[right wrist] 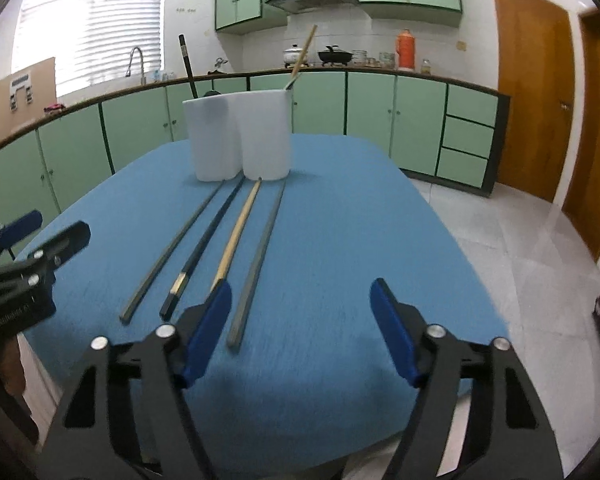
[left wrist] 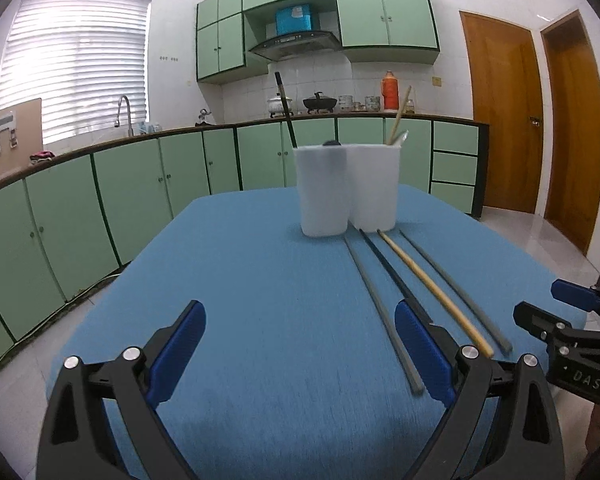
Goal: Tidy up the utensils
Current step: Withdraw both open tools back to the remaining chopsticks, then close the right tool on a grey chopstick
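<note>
Worktop: a blue-covered worktop (right wrist: 340,240) in a green-cupboard kitchen; both grippers hang low over its near edge
Holders: two white cups, left cup (right wrist: 212,138) and right cup (right wrist: 265,136), touching side by side at the far end; a dark stick stands in the left one, a pale wooden one in the right
Loose chopsticks: four lie side by side, running from the cups' feet toward the near edge; left grey chopstick (right wrist: 172,250), black chopstick (right wrist: 204,246), wooden chopstick (right wrist: 236,236), right grey chopstick (right wrist: 258,260)
Left gripper (left wrist: 300,348): fingers spread wide, nothing between them; its right finger sits over the near end of the black chopstick, the rest lying further right
Right gripper (right wrist: 302,330): fingers apart and gripping nothing; the right grey chopstick's near end lies between them, close to the left finger (right wrist: 208,332), which overlaps the wooden chopstick's near end
</note>
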`<state>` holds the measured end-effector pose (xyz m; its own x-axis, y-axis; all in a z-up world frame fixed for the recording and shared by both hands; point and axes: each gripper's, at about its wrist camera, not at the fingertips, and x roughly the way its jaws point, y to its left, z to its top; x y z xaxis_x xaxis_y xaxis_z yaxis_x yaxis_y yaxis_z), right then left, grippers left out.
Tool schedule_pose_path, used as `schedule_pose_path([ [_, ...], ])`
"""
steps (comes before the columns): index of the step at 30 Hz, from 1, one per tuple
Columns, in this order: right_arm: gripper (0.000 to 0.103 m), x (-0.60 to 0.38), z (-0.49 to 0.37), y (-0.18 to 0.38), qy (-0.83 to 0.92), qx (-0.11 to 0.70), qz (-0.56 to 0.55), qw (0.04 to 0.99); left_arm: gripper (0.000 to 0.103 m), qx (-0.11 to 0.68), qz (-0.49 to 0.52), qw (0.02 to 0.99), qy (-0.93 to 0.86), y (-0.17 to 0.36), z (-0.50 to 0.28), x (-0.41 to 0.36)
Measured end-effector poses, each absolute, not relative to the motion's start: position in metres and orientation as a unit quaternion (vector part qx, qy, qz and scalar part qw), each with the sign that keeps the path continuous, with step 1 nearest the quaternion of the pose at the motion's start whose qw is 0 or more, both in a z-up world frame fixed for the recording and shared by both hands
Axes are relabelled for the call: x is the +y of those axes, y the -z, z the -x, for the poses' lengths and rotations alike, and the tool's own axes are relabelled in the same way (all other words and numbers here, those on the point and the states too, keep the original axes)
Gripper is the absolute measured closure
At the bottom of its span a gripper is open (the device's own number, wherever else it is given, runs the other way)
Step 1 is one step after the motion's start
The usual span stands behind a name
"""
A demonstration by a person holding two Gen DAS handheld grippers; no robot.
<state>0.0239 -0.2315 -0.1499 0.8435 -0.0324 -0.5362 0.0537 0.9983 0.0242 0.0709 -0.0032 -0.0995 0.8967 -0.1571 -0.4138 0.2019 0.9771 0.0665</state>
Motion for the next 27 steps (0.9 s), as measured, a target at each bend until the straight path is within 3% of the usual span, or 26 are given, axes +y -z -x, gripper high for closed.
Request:
schedule_pose_path([
  [7, 0.052, -0.219, -0.013, 0.160, 0.015, 0.265, -0.017, 0.964, 0.010, 0.212, -0.045, 0.972, 0.094, 0.111, -0.064, -0.002],
  [18, 0.079, -0.199, -0.014, 0.173, 0.018, 0.252, 0.012, 0.968, 0.010, 0.217, -0.040, 0.971, 0.092, 0.122, -0.054, 0.001],
  [27, 0.091, -0.187, -0.017, 0.184, 0.036, 0.213, 0.033, 0.976, 0.010, 0.217, -0.032, 0.971, 0.093, 0.124, -0.054, 0.000],
])
